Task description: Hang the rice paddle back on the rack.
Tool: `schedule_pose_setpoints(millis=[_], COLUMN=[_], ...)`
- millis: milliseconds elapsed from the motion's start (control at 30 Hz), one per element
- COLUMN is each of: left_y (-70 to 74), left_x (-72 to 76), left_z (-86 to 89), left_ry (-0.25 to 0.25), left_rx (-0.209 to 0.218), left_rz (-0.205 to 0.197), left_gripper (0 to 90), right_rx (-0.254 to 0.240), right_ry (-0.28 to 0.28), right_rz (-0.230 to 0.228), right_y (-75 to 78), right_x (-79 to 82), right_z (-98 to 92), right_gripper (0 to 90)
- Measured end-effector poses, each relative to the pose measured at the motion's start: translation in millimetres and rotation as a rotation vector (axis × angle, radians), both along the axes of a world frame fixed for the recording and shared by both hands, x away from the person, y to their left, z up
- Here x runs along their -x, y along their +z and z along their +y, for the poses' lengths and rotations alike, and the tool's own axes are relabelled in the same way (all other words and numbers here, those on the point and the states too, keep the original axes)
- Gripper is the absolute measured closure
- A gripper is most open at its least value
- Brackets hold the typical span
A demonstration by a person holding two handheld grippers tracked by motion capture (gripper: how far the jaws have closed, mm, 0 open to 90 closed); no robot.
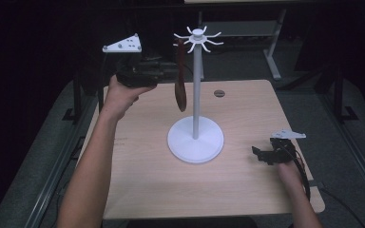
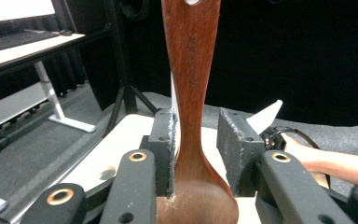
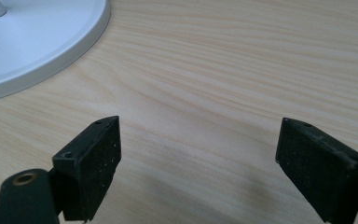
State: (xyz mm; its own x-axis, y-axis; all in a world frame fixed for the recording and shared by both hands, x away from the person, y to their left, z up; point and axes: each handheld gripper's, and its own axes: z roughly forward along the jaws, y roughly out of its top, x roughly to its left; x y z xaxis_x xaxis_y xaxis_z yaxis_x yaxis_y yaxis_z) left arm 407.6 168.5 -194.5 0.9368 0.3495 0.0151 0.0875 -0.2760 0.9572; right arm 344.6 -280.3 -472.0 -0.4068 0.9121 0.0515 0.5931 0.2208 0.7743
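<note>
Hanging wooden spoon (image 1: 180, 80) on rack (image 1: 197, 35): left claw (image 2: 198, 135) released around handle, right claw (image 3: 198, 163) released over desk (image 3: 242, 60); next, backing away.

The surface (image 1: 147, 185) is a light wood-grain tabletop with rounded corners, standing on a grey carpeted floor (image 1: 356, 142). Near its middle rests the round white base (image 1: 195, 140) of a hanger stand, flat on the wood, with a thin pole rising from its centre. Toward the far edge, right of the pole, a small round cable port (image 1: 219, 93) is set into the top.
</note>
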Motion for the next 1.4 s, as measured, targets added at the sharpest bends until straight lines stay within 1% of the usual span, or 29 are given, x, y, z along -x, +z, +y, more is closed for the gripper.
schedule_pose_setpoints(millis=[133,200,300,500,567,700,767,933,1000,1033,1133,1367,1400], left_y=[-1.6,-2.0,-3.1,-7.8,-10.5,-17.8,-22.3,-33.4,-37.6,-39.7,-48.1,-68.3,-72.5], left_x=[2.2,4.5,7.0,12.0,13.3,15.6,17.3,22.5,24.3,25.5,28.8,35.2,36.0], left_z=[3.7,5.8,8.6,14.4,16.0,20.0,23.7,33.1,36.7,37.4,41.5,48.9,50.0], left_ry=[0.016,0.028,0.042,0.079,0.096,0.125,0.146,0.185,0.199,0.206,0.227,0.268,0.277], left_rx=[-0.016,-0.031,-0.039,-0.076,-0.095,-0.131,-0.147,-0.156,-0.17,-0.169,-0.202,-0.227,-0.238], left_rz=[0.013,0.015,0.021,0.034,0.045,0.063,0.071,0.073,0.069,0.078,0.082,0.099,0.101], left_gripper=[58.3,56.2,50.3,42.0,37.8,32.7,31.1,27.7,27.4,27.4,26.6,25.6,25.3], right_rx=[0.005,0.003,0.001,-0.001,0.002,0.002,0.005,0.004,0.004,0.002,0.003,0.005,0.005], right_ry=[0.004,0.005,0.005,0.006,0.005,0.002,0.002,-0.001,-0.001,-0.002,-0.001,0.0,0.0], right_rz=[0.002,0.002,0.001,-0.001,-0.002,-0.001,-0.001,0.005,0.005,0.004,0.001,0.003,0.003], right_y=[-0.5,-0.6,-0.5,-0.5,-0.4,-0.2,-0.4,-0.2,-0.2,-0.1,0.2,0.0,0.0], right_x=[-0.1,-0.2,0.0,0.1,0.1,0.2,0.1,0.5,0.5,0.6,0.8,0.8,0.8], right_z=[-0.5,-0.6,-0.8,-0.9,-0.7,-0.5,-0.2,1.1,1.2,1.3,1.2,1.6,1.7], right_gripper=[13.5,13.5,13.5,13.5,13.5,13.5,13.5,13.5,13.5,13.5,13.5,13.5,13.5])
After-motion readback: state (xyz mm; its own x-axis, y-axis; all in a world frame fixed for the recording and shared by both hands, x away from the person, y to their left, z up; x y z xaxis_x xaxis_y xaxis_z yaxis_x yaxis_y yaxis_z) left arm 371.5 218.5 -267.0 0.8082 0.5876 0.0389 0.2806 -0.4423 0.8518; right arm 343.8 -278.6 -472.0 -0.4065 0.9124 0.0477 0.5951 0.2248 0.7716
